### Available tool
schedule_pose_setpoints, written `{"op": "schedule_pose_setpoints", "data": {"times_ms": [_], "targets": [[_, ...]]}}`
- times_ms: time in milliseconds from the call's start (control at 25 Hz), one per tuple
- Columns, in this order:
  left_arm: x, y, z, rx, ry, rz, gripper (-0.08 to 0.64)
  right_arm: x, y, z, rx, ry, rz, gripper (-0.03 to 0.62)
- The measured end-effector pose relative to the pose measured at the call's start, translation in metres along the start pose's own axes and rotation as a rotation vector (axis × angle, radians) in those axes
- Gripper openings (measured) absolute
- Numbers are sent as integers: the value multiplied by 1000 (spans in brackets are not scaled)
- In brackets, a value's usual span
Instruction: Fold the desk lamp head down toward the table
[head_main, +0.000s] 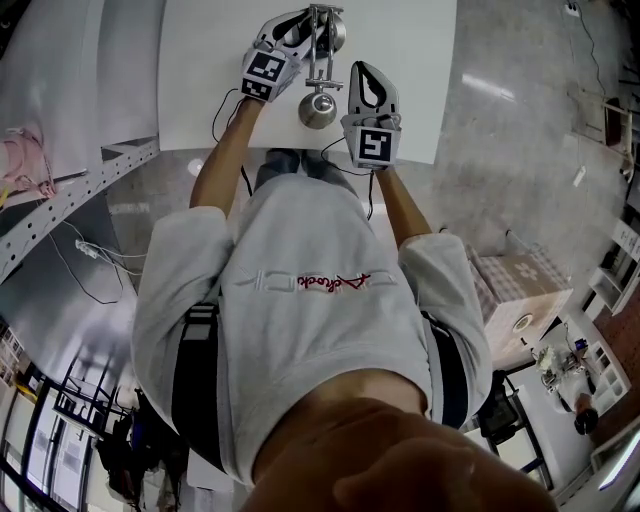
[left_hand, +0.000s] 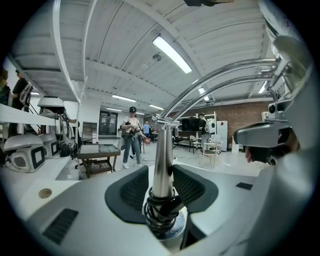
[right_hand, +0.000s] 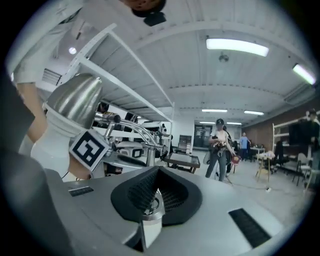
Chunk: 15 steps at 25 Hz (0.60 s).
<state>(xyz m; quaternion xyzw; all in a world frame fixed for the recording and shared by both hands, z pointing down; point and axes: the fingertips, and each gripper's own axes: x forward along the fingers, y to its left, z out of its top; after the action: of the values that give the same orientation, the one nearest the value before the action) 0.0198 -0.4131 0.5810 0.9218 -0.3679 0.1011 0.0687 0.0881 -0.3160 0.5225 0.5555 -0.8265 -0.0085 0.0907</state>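
Observation:
On the white table (head_main: 420, 60) stands a chrome desk lamp. Its upright pole (left_hand: 162, 150) has a black cord (left_hand: 161, 210) coiled round its foot, and two curved arms (left_hand: 220, 80) sweep up to the right. The dome-shaped lamp head (head_main: 318, 108) hangs near the table's front edge. My left gripper (head_main: 300, 25) reaches the pole low down. The pole stands between the pads of that left gripper (left_hand: 162, 192), and a slim gap shows on the left side. My right gripper (head_main: 368, 75) is beside the head, to its right. In its own view the right gripper (right_hand: 152, 197) is shut, with the lamp head (right_hand: 75, 100) up at the left.
The table's front edge runs just before the person's arms. A beige box (head_main: 520, 285) sits on the floor at the right, and shelving (head_main: 60, 190) at the left. People (right_hand: 219, 147) stand far off in the hall, near a low table (left_hand: 97, 155).

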Motion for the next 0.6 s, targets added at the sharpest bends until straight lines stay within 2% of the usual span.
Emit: {"op": "schedule_pose_setpoints", "data": {"times_ms": [80,200,240,400,600], "targets": [[-14,5,-6,-29,-16,41,181,-2,-7,-5,51,10,-18,18],[-37,12,-8,-50,-34,103,142,-6,-9,-7,67,18,-20,18],[-45,12,-6,-50,-41,109,99,-8,-9,-6,67,14,-23,18],[-74,8,-1,-49,-53,129,26,-15,-7,-6,86,7,-43,18],[-106,-8,1,-28,-39,137,25,-25,0,2,117,-20,-43,18]]}}
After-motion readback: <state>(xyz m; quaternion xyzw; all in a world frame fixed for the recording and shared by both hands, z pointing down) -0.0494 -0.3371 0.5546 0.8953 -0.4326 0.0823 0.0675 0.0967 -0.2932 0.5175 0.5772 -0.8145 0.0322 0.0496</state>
